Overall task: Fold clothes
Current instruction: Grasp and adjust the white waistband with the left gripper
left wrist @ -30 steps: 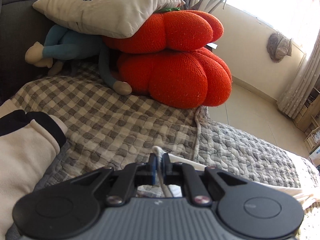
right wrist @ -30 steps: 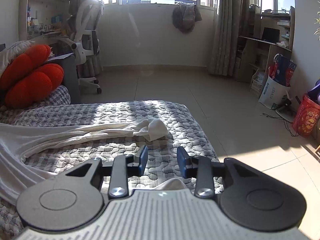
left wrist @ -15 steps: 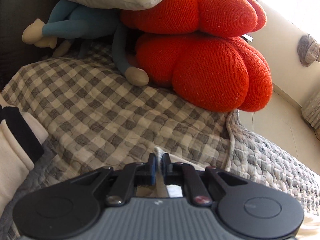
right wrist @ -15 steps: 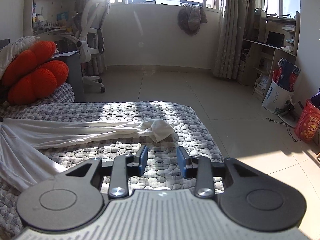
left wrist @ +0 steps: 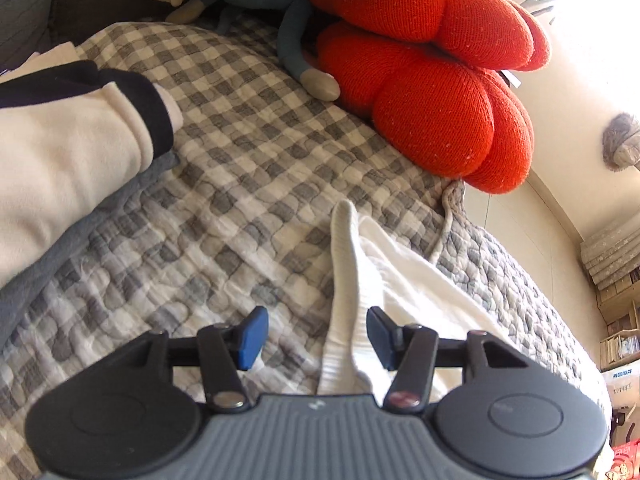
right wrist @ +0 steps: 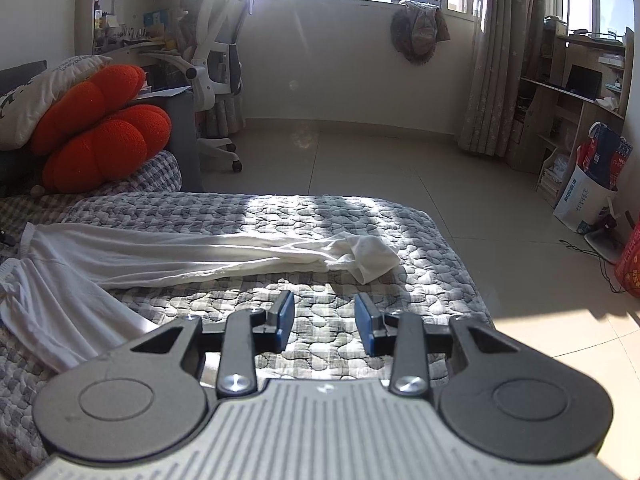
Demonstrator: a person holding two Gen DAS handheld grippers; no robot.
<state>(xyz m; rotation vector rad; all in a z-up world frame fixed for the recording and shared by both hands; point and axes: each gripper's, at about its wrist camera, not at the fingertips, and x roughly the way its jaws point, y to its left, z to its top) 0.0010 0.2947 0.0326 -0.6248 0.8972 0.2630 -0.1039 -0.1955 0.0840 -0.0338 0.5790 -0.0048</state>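
Observation:
White trousers (right wrist: 160,256) lie stretched across the quilted bed, one leg ending in a crumpled cuff (right wrist: 368,256) in the sunlight. In the left wrist view their ribbed waistband (left wrist: 344,276) runs up between the jaws of my left gripper (left wrist: 316,334), which are opening; the band lies nearer the right pad and neither pad presses on it. My right gripper (right wrist: 325,322) hovers open over bare quilt, in front of the cuff, with nothing between its fingers.
Two orange pumpkin cushions (left wrist: 436,92) and a blue plush toy (left wrist: 296,44) are piled at the head of the checked quilt (left wrist: 248,152). A cream sleeve with black cuff (left wrist: 76,148) reaches in at left. Beyond the bed: tiled floor (right wrist: 400,168), office chair (right wrist: 216,64), shelves.
My left gripper, earlier shut on the waistband, has spread its jaws and let it go, dipping and rolling. The trousers now lie flatter along the bed; the right gripper shifted slightly sideways.

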